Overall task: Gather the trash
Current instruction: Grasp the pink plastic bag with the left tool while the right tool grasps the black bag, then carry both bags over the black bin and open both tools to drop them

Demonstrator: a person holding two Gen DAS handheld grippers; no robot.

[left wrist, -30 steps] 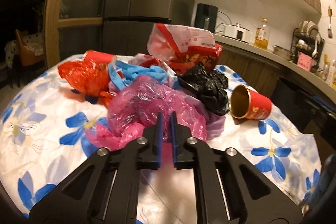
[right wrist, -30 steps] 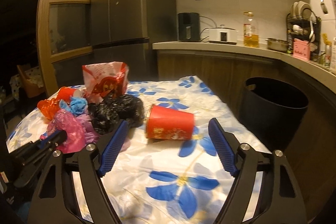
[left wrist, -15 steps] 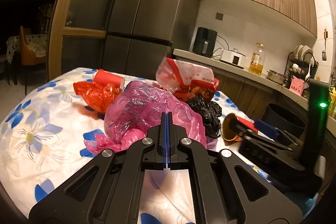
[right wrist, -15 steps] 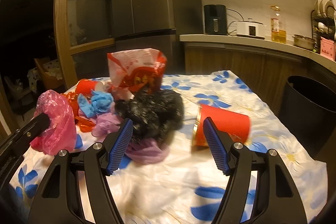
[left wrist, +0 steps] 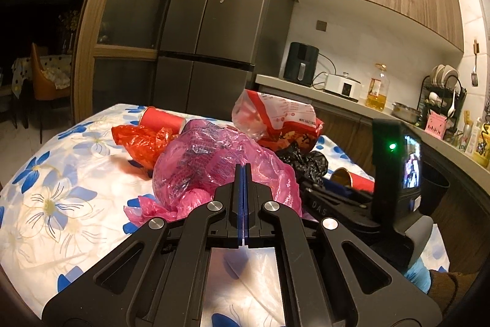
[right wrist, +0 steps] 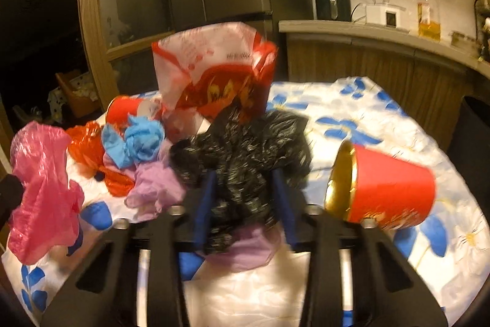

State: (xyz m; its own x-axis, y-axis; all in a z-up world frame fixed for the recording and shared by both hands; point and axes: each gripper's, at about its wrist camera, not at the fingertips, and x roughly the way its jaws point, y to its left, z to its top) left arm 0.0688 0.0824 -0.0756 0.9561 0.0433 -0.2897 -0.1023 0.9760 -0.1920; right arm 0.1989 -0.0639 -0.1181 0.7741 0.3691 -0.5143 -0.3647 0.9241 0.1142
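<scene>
My left gripper (left wrist: 243, 173) is shut on a pink plastic bag (left wrist: 211, 170) and holds it lifted above the flowered table; the bag also hangs at the left of the right wrist view (right wrist: 43, 192). My right gripper (right wrist: 245, 189) has its blue fingers on both sides of a crumpled black plastic bag (right wrist: 245, 149), with a gap still between them. A red paper cup (right wrist: 382, 186) lies on its side to the right. A red-and-white bag (right wrist: 214, 75), a blue wad (right wrist: 137, 140), an orange bag (right wrist: 88, 146) and a purple bag (right wrist: 156, 186) lie behind.
A second red cup (left wrist: 162, 120) lies at the table's far side. A black trash bin (right wrist: 471, 131) stands right of the table by the counter (left wrist: 337, 97). A dark fridge (left wrist: 220, 20) stands behind the table (left wrist: 61, 189).
My left gripper shut on the pink bag and lifted it. My right gripper swung left from the red cup to the black bag, and its fingers narrowed around it.
</scene>
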